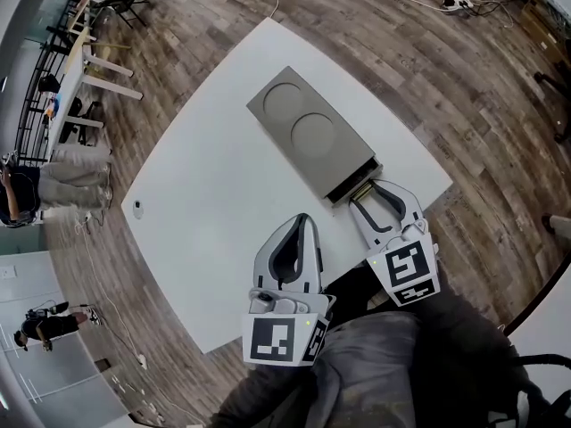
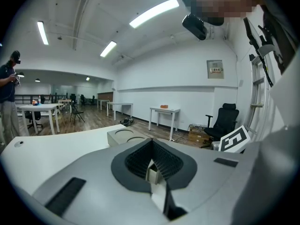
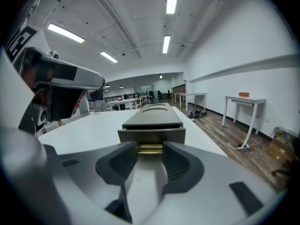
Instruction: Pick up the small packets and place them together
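Note:
A flat grey box point(image 1: 312, 132) with two round recesses in its top lies on the white table point(image 1: 205, 212). Its drawer front faces me and carries a gold handle point(image 3: 150, 148). My right gripper point(image 1: 363, 192) sits at that drawer, and in the right gripper view its jaws point(image 3: 150, 146) close on either side of the handle. My left gripper point(image 1: 304, 218) hovers over the table's near part, left of the box, its tips together with nothing between them point(image 2: 151, 142). No small packets show in any view.
A small round object point(image 1: 136, 208) lies near the table's left edge. A person point(image 1: 27, 190) stands beyond it by other desks point(image 1: 89, 61). Cables point(image 1: 455, 3) run over the wooden floor past the far corner.

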`<state>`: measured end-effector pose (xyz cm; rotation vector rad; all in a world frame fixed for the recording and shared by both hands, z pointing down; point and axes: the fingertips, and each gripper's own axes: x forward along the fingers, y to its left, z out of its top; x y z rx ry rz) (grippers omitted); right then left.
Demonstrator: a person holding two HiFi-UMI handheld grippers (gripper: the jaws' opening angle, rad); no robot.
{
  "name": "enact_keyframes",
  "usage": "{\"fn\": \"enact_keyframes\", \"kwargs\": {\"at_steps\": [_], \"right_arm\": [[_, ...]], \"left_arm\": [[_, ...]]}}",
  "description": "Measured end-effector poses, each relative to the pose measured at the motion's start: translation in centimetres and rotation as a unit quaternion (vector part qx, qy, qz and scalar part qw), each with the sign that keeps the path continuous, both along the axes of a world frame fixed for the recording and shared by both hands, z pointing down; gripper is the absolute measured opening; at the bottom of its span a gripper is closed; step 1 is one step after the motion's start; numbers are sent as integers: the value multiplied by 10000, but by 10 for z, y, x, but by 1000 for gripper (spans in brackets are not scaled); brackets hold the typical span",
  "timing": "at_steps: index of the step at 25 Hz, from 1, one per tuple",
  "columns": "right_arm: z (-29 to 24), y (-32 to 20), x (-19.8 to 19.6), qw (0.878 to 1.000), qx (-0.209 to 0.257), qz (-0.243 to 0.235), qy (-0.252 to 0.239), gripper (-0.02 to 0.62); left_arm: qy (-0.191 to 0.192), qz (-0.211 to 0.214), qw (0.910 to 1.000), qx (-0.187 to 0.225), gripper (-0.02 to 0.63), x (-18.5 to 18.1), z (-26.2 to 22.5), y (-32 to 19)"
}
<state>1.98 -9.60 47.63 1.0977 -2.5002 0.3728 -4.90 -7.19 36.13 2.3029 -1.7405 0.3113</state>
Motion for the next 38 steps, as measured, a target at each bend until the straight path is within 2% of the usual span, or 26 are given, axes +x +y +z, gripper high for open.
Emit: {"fn": "enact_keyframes", "kwargs": {"at_steps": [12,23,28,38], "right_arm": [[0,41,30,10000,6,22,-55,173],[14,116,77,9999,58,144,-35,173],[11,119,79,9999,28,166,20,173],[18,133,87,9997,15,245,38,173]], "left_arm": [[-52,228,9997,53,3,40,-6,27],[13,589,9981,164,3,91,-7,86],[63,675,9975,186,3,94,-20,85],[39,556,9983,196,3,84,-25,97]]}}
